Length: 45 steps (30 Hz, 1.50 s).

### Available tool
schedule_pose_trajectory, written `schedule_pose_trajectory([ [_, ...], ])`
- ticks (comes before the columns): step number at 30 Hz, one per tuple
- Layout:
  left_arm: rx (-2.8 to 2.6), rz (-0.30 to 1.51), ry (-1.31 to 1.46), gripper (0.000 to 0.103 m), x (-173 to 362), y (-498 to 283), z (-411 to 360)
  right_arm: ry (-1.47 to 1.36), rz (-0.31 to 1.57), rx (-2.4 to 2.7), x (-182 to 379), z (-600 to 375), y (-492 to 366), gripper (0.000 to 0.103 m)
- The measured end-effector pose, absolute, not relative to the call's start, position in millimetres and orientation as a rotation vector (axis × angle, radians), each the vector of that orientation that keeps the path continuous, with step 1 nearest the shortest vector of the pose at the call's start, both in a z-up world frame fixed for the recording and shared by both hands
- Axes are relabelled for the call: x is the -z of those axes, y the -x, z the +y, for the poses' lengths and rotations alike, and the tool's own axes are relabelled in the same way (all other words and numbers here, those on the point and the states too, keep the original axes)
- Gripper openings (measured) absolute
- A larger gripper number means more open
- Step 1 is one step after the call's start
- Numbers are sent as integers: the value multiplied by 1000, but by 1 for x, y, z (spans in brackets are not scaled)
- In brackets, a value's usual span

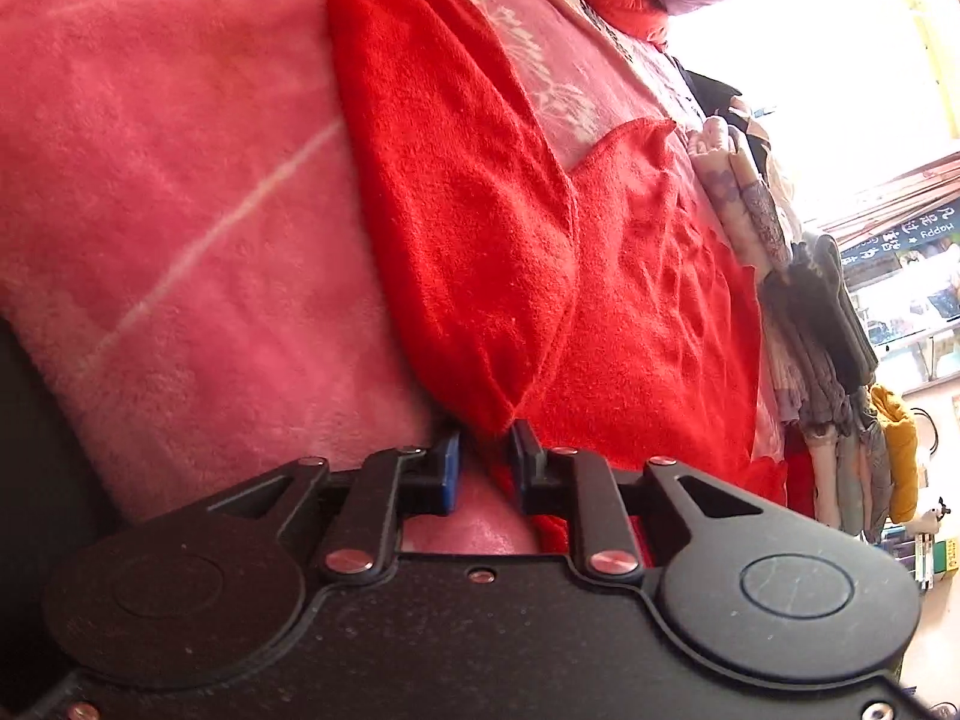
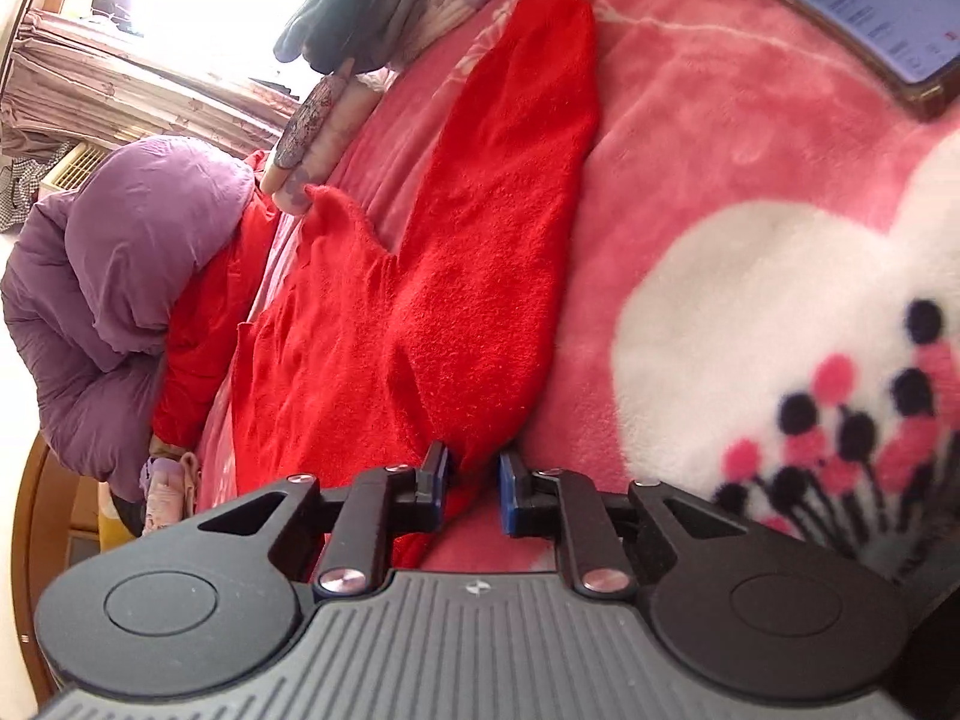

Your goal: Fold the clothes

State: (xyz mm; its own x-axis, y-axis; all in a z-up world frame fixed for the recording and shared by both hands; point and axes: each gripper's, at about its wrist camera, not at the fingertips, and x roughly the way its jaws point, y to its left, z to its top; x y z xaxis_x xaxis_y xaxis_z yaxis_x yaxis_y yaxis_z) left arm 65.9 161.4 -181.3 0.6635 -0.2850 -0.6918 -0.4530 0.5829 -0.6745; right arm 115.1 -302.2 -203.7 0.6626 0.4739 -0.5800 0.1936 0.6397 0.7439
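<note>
Red fleece garment [image 1: 480,192] spread on a pink blanket [image 1: 168,168], long axis running away from both cameras toward the far edge of the bed. Gripped at the near end by both tools. Left gripper [image 1: 485,450] pinching a bunched red corner, fingers [image 1: 449,468] close together with cloth between them. Right gripper [image 2: 474,471] likewise clamped on a fold of the red cloth, blue pads [image 2: 507,489] narrowly parted around it.

Seen only from the left wrist: a pale stripe across the blanket, a dark sign with light lettering [image 1: 900,237] by the bright window, hanging clothes [image 1: 834,324] and a mustard item [image 1: 900,450] beyond the bed's far edge.

Seen only from the right wrist: a white heart with black and pink dots [image 2: 798,324] printed on the blanket, a phone [image 2: 864,0] lying near the blanket's upper right corner, a purple padded jacket [image 2: 120,288] heaped at the left edge, a red jacket [image 2: 204,324] under it, wooden bed frame [image 2: 36,540] below.

Shared by both: a long narrow sleeve or leg tapering to a point far away, folded patterned cloth [image 2: 312,126] just beside the garment's far part.
</note>
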Motion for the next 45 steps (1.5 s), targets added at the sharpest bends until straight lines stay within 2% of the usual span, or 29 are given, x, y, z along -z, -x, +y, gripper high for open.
schedule_pose_trajectory([
  [2,-151,853,959,20,172,-60,163,-829,840,-155,194,-299,-109,22],
  [8,-243,702,815,21,138,-56,170,-570,657,-171,150,-279,-105,22],
  [13,-206,670,750,21,134,-72,175,-374,619,-304,148,-238,-125,21],
  [14,-198,699,741,21,139,-78,175,-319,649,-299,153,-229,-129,21],
  [16,-209,747,736,21,147,-85,180,-236,840,-243,177,-216,-145,22],
  [19,-274,778,761,21,155,-87,199,-253,794,-243,173,-223,-138,21],
  [21,-317,754,761,29,153,-90,219,-211,773,-256,163,-216,-136,26],
  [24,-373,715,779,41,153,-102,254,-157,743,-356,150,-186,-134,26],
  [31,-388,698,861,41,166,-151,313,43,692,-777,137,-54,-128,23],
  [34,-392,697,862,39,171,-167,324,80,668,-874,139,-12,-133,18],
  [35,-388,693,853,33,172,-172,327,85,665,-890,141,-1,-134,16],
  [36,-380,694,829,18,172,-176,329,97,667,-895,144,7,-135,16],
  [37,-371,695,803,7,172,-180,331,109,670,-900,147,16,-136,16],
  [41,-302,577,695,4,153,-182,335,187,770,-906,170,38,-132,17],
  [42,-307,572,645,4,152,-184,335,213,746,-900,172,40,-127,17],
  [45,-339,695,613,6,174,-196,348,241,736,-893,167,44,-121,17],
])
